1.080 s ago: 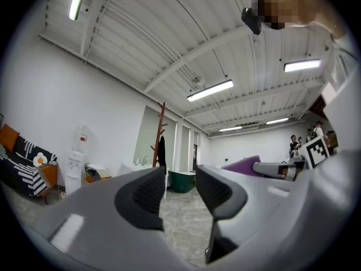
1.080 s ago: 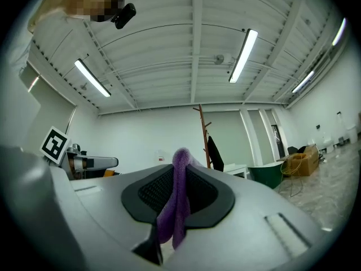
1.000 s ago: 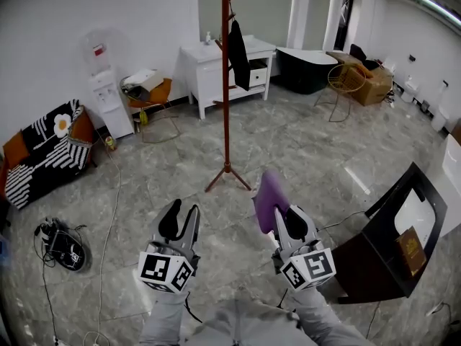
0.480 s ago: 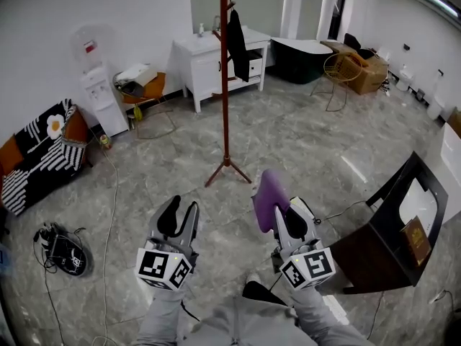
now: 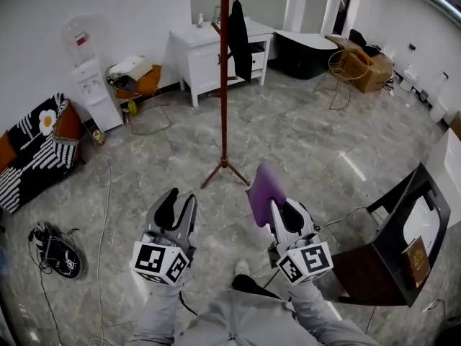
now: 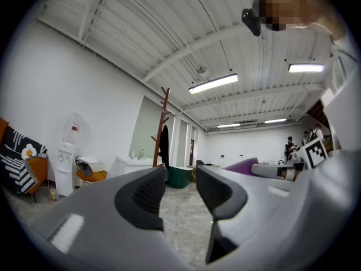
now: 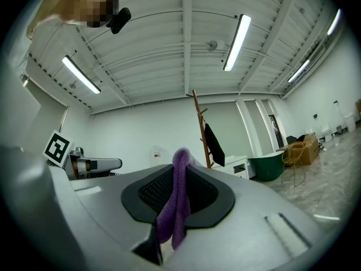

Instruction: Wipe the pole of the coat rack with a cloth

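Note:
A red-brown coat rack [image 5: 224,71] stands on the grey stone floor ahead of me, its pole [image 6: 163,126] rising from splayed feet; a black garment [image 5: 238,38] hangs from a peg. My right gripper [image 5: 275,206] is shut on a purple cloth [image 5: 264,186], which sticks up between its pads [image 7: 179,199]. In the right gripper view the coat rack [image 7: 200,130] shows behind the cloth. My left gripper [image 5: 177,209] is open and holds nothing. Both grippers are held low, a good step short of the rack's base.
A white cabinet [image 5: 209,56] and dark tub [image 5: 302,52] stand behind the rack. A water dispenser [image 5: 90,89], an orange chair [image 5: 133,89] and a striped sofa [image 5: 32,153] line the left. A dark table [image 5: 392,244] is at right, cables [image 5: 54,247] at left.
The whole scene has shifted down in view as I came closer to the rack. Both grippers keep their poses, the cloth still pinched in the right one.

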Demonstrator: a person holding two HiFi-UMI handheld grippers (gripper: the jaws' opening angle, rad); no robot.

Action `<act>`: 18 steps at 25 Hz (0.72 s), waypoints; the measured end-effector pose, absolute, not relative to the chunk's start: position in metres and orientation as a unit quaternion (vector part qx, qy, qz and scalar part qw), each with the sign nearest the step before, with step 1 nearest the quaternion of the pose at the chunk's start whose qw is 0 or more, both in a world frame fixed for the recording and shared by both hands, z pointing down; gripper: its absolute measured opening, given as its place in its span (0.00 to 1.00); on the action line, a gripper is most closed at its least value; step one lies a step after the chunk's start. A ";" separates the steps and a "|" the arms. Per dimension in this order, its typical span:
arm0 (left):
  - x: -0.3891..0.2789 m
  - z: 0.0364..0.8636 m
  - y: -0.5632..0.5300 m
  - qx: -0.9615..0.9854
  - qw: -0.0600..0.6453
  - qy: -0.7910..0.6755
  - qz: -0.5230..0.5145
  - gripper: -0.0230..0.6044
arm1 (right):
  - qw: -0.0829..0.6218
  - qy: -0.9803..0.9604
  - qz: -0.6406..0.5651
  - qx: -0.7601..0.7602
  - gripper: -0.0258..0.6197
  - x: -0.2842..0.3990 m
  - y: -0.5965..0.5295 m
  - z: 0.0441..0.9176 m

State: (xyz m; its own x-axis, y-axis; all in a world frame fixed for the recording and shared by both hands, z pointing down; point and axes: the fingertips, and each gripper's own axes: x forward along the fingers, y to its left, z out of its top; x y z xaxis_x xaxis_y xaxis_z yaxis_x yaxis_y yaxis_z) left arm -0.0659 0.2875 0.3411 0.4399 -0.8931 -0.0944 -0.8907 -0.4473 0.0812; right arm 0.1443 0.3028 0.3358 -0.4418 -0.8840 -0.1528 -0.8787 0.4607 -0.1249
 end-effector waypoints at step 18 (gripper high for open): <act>-0.032 0.328 0.112 0.841 0.000 -0.539 -0.050 0.32 | 0.110 0.865 -0.028 -0.489 0.13 0.163 0.115 0.329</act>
